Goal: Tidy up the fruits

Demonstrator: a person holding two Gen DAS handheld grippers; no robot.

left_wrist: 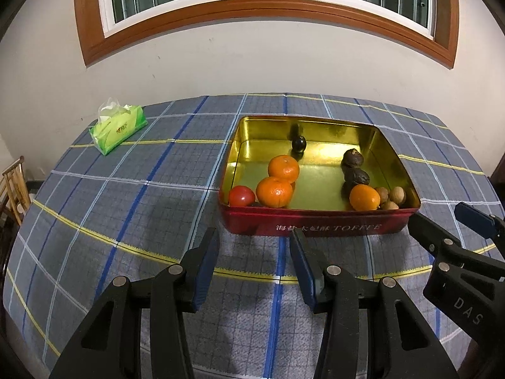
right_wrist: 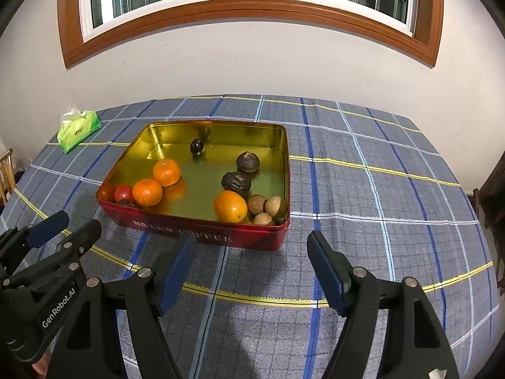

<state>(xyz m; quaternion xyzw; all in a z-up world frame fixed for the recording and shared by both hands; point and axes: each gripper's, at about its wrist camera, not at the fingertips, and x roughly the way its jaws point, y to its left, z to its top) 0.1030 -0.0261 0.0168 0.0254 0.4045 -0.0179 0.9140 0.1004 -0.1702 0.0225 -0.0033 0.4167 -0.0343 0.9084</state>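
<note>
A red toffee tin (left_wrist: 315, 225) (right_wrist: 205, 233) with a gold inside stands on the checked tablecloth. In it lie three oranges (left_wrist: 274, 191) (right_wrist: 147, 191), a red tomato (left_wrist: 241, 196) (right_wrist: 123, 193), two dark wrinkled fruits (left_wrist: 353, 158) (right_wrist: 248, 161), a small black fruit (left_wrist: 299, 144) (right_wrist: 197, 147) and several brown longans (left_wrist: 397, 195) (right_wrist: 275, 207). My left gripper (left_wrist: 254, 244) is open and empty just in front of the tin. My right gripper (right_wrist: 251, 246) is open and empty in front of the tin's near right corner.
A green tissue pack (left_wrist: 118, 129) (right_wrist: 79, 129) lies at the table's far left. A wooden chair (left_wrist: 12, 186) stands off the left edge. A wall with a window is behind the table. Each gripper shows in the other's view (left_wrist: 442, 221) (right_wrist: 63, 224).
</note>
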